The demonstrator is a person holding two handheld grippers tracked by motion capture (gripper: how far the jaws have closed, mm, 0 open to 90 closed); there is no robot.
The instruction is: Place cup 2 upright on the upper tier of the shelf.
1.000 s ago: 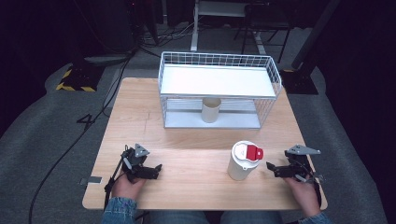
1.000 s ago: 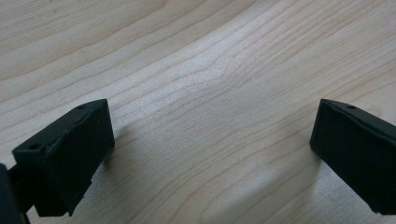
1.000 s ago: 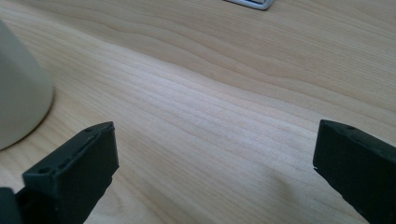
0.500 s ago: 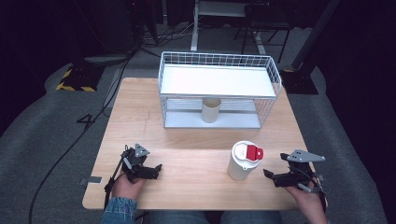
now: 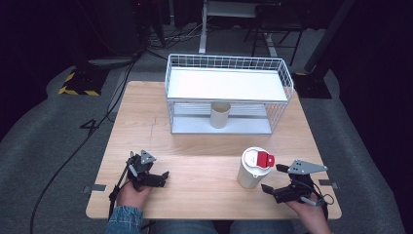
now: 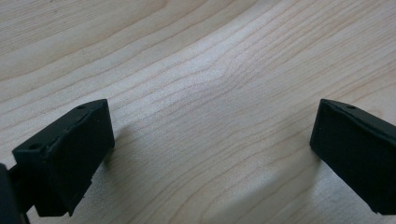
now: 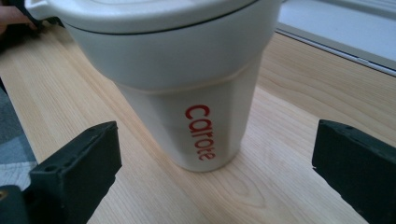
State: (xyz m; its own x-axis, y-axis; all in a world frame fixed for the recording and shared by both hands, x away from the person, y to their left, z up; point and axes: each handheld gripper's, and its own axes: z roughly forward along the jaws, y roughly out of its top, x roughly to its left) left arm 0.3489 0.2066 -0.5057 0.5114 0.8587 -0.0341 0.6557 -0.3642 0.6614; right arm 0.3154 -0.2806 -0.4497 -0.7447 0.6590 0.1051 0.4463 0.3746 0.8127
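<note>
- The white cup [image 5: 253,168] with a red-tabbed lid stands on the desk [image 5: 204,146], in front of the wire rack [image 5: 229,92].
- The right tool [image 5: 281,181], just beside the cup, has just been closing a little; its jaws are wide, empty.
- The cup's top is cut off in the right gripper view.
- The left tool [image 5: 163,178], well apart from the cup, is wide open, empty.

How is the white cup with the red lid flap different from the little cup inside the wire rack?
The white lidded cup with red flap stands on the open wooden table; the plain beige cup sits on the white wire rack's lower shelf. The white cup has a lid; the beige cup is open-topped. Both stand upright.

Matt wood table [image 5: 204,170], glossy plastic cup [image 7: 187,93], wire rack [image 5: 229,92].
</note>
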